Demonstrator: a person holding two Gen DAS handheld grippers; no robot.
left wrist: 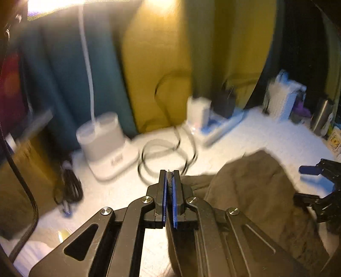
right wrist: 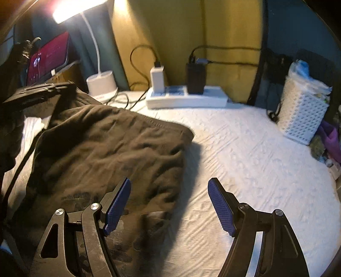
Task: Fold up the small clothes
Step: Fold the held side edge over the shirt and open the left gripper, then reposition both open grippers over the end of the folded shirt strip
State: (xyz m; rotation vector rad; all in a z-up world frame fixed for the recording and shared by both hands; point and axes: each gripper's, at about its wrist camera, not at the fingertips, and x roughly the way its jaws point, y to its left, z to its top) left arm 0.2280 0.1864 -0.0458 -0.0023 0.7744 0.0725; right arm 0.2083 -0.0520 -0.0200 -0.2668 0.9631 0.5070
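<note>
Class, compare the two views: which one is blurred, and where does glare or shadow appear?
Left wrist view: motion-smeared, the lamp base streaked. Right wrist view: mostly sharp; lamp head blows out top left; the dark garment casts a shadow on the white cover.

A white lamp stands at the back of the desk, next to a white power strip with a white plug and a black plug in it. A white basket sits at the right, and a red screen glows at the left.

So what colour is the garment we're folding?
Dark olive-brown garment, plain apart from a faint print near its lower edge; clearest in the right wrist view.
</note>
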